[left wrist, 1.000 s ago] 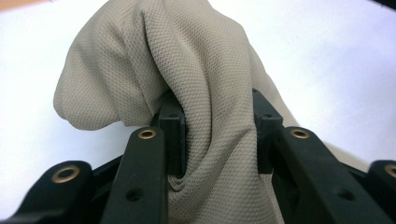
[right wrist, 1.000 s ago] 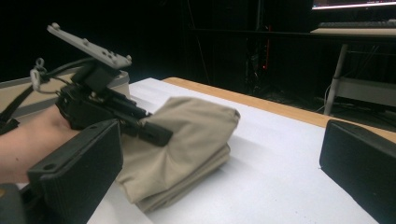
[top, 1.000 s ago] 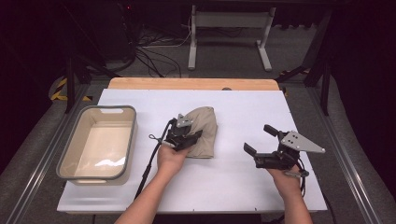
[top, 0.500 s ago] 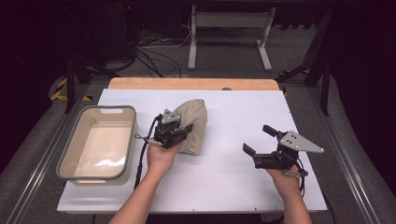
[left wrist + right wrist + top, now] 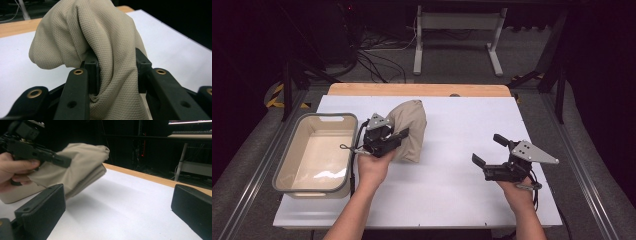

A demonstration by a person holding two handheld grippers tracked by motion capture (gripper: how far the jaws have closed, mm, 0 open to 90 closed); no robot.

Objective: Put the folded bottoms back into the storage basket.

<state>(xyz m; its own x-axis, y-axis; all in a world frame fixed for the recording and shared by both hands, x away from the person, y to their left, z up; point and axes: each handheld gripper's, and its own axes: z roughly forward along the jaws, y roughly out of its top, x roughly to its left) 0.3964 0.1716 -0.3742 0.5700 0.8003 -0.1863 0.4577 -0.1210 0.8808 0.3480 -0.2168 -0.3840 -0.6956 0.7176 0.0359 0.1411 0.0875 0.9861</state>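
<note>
A beige folded cloth (image 5: pixel 409 127) is lifted off the white table (image 5: pixel 452 125), left of centre. My left gripper (image 5: pixel 396 139) is shut on the cloth; in the left gripper view its jaws pinch a bunch of the fabric (image 5: pixel 115 65). The cloth (image 5: pixel 77 167) hangs clear of the table in the right gripper view, beside the person's hand (image 5: pixel 15 170). My right gripper (image 5: pixel 488 151) stands open at the table's right, low over the surface, with nothing between its fingers (image 5: pixel 42 212).
A beige plastic tub (image 5: pixel 287 167) sits at the table's left edge, just left of the left hand. A wooden strip (image 5: pixel 417 90) runs along the table's far edge. Cables and a desk frame (image 5: pixel 457 35) lie on the floor beyond.
My left gripper has carried the cloth leftward and up, toward the tub. The right gripper has stayed in place, open.
</note>
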